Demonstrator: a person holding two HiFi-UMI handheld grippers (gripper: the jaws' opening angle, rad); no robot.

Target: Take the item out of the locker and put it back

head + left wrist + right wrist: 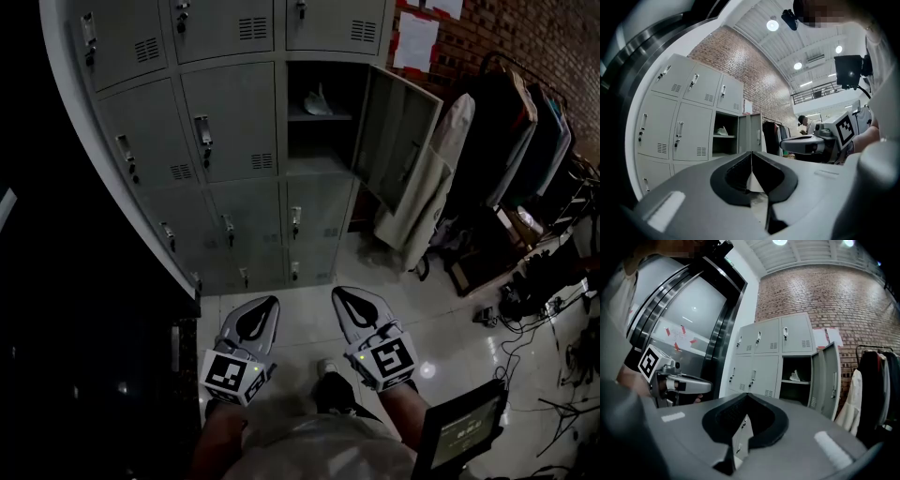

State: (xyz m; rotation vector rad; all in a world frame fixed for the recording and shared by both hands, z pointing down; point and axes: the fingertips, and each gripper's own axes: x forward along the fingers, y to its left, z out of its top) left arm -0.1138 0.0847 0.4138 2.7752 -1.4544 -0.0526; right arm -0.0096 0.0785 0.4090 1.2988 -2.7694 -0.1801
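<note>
On my feed, the left tool (271,302) and right tool (340,292) were matching pale grey shells, each tapering to a point around a black teardrop-shaped recess. The left cube (232,373) and right cube (388,359) bore black-and-white square markers. The person wore a light grey top (309,448) and a dark shoe (330,386).

Red brick wall (825,291) behind a bank of grey metal lockers (225,122), white paper sheets (417,42) pinned near its upper right corner. Pale glossy tiled floor (441,305) below. Rail of dark hanging coats (525,141) right of the lockers. Round ceiling lamps (772,25) lit overhead on white ribbed roofing.
</note>
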